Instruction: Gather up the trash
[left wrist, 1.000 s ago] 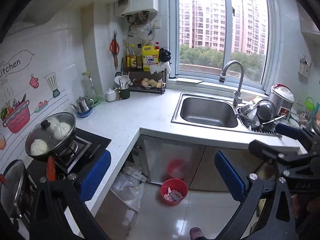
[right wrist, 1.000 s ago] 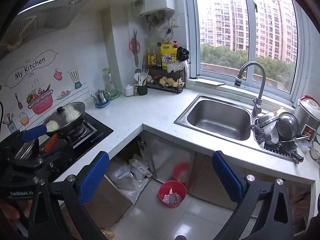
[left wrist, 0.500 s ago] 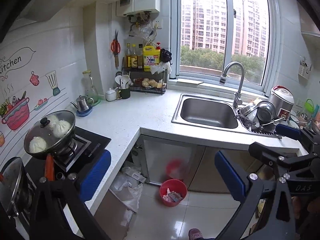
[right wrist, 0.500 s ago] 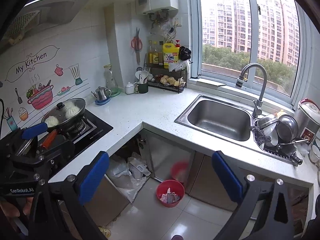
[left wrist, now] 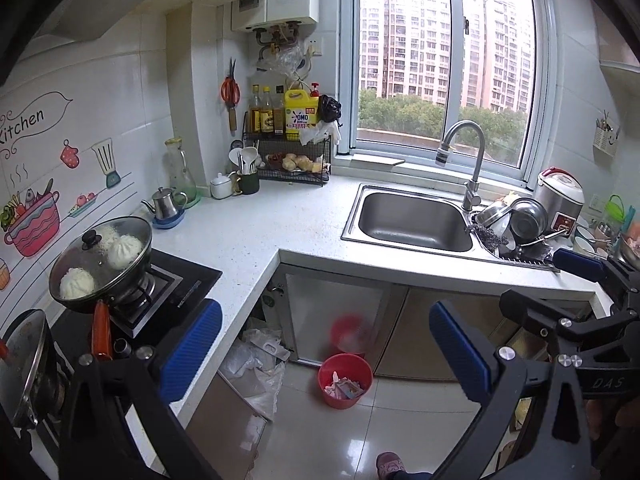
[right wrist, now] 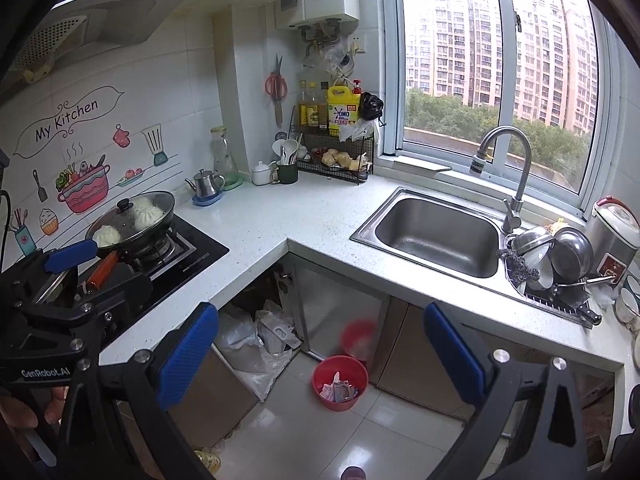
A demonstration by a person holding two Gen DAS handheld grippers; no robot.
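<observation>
Trash (left wrist: 343,387) (crumpled paper, pinkish) inside red bin (left wrist: 345,380), lower centre of frame, on floor tiles before sink cabinet (left wrist: 400,320). Left gripper (left wrist: 320,348) held high, blue pads spread wide, gripping nothing. Right gripper (right wrist: 320,348) likewise spread and empty; same bin lower centre in its view, framed between pads. White plastic bags (right wrist: 260,344) left of bin under counter (right wrist: 304,220). Lidded pan (left wrist: 102,258) with buns at left.
</observation>
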